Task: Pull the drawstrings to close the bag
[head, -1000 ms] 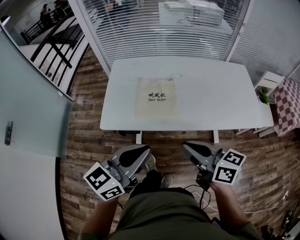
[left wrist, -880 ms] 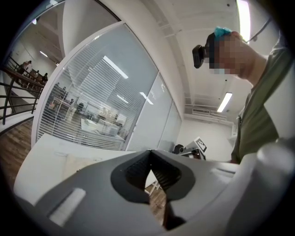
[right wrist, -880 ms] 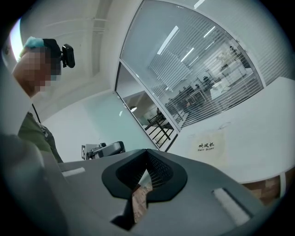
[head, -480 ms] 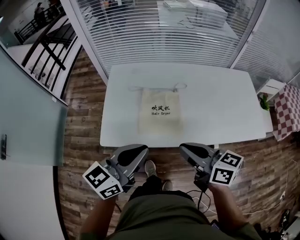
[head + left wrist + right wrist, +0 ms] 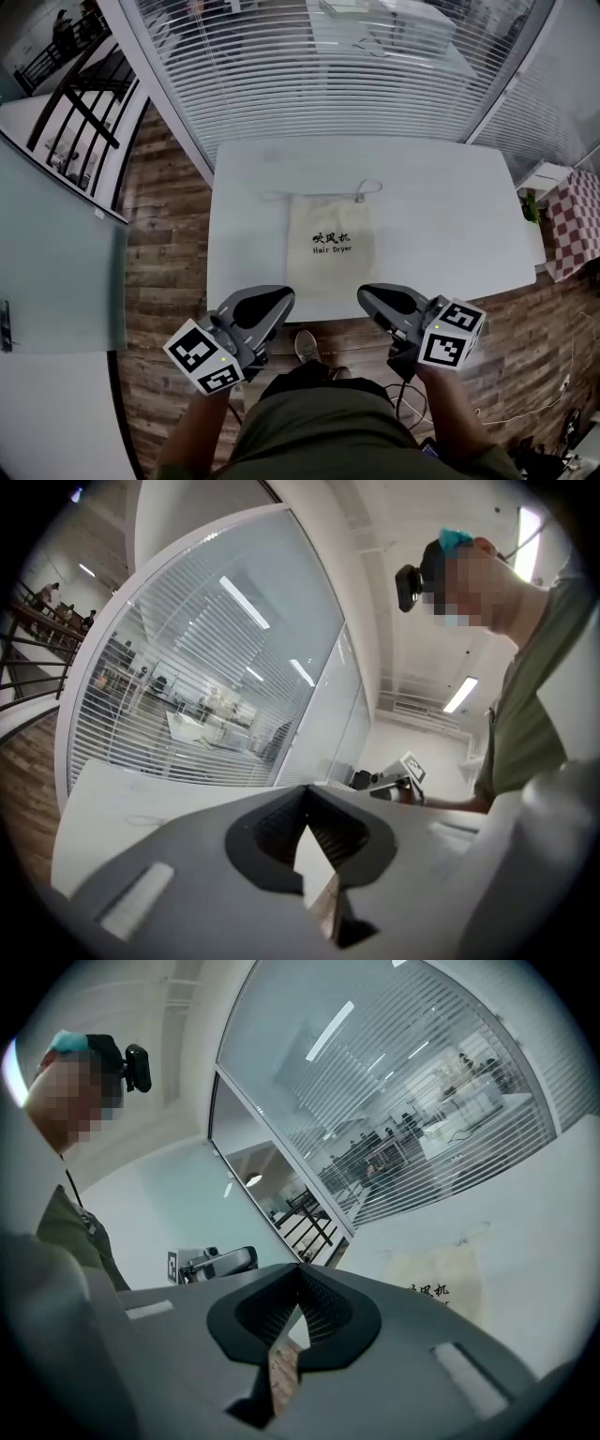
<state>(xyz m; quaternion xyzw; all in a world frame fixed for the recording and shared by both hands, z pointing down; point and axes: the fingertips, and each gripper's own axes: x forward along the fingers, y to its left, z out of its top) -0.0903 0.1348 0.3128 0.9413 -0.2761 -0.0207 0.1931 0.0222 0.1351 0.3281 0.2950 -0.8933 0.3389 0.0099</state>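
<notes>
A cream drawstring bag [image 5: 330, 246] with dark print lies flat on the white table [image 5: 441, 216], its mouth at the far end. Its thin drawstrings [image 5: 319, 195] trail left and right along the mouth. My left gripper [image 5: 281, 294] and right gripper [image 5: 367, 292] hover at the table's near edge, on either side of the bag's bottom and not touching it. Both are shut with nothing between the jaws. In the right gripper view the bag [image 5: 436, 1283] shows past the shut right gripper [image 5: 300, 1272]. The left gripper [image 5: 306, 794] faces the bare tabletop.
A glass wall with white blinds [image 5: 328, 75] runs behind the table. A frosted glass partition [image 5: 56, 262] stands at the left. A red-checked cloth [image 5: 574, 230] and a small white shelf [image 5: 536, 183] sit at the right. A cable [image 5: 525, 412] lies on the wooden floor.
The person has stepped closer: the table and bag now sit lower and nearer in the head view. Both grippers stay shut and now reach the table's near edge.
</notes>
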